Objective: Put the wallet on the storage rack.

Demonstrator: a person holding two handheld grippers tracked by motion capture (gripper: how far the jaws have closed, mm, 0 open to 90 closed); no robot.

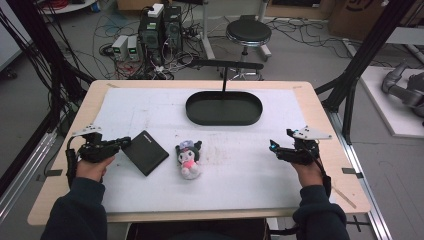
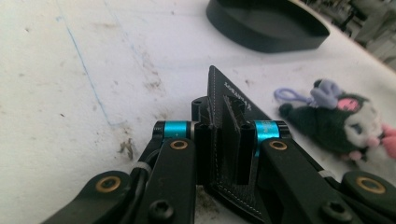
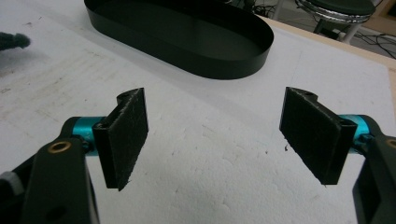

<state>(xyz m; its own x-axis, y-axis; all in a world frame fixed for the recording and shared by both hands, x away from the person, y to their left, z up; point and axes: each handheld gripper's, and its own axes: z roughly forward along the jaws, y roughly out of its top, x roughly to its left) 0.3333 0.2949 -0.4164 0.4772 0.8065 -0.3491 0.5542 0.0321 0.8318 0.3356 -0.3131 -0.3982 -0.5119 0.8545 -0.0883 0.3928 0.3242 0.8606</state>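
- The left gripper (image 2: 224, 135) has its jaws clamped on the near edge of a flat black wallet (image 2: 231, 105) (stitched along the rim, with small pale lettering on its face).
- In the left gripper view the wallet stands on edge between the pads, its corner pointing up and away from the camera.
- In the high view the wallet (image 1: 145, 152) sits on the left part of the white mat (image 1: 235, 185), with the left gripper (image 1: 121, 144) at its left edge.
- A small plush toy (image 1: 189, 158) (dark ears, pink and white face) lies just right of the wallet, near the middle of the mat; the two do not touch.
- In the left gripper view the toy (image 2: 345, 123) lies on its side, a lilac loop at its head.
- A black oval tray (image 1: 224, 120) rests at the far side of the mat, well apart from wallet and toy.
- The right gripper (image 1: 274, 148) is over the mat's right side, well away from the toy.
- In the right gripper view its jaws stand wide (bare mat between the pads (image 3: 126, 135)), aimed toward the tray (image 3: 219, 70).
- A hand (image 1: 92, 167) in a dark sleeve holds the left gripper.
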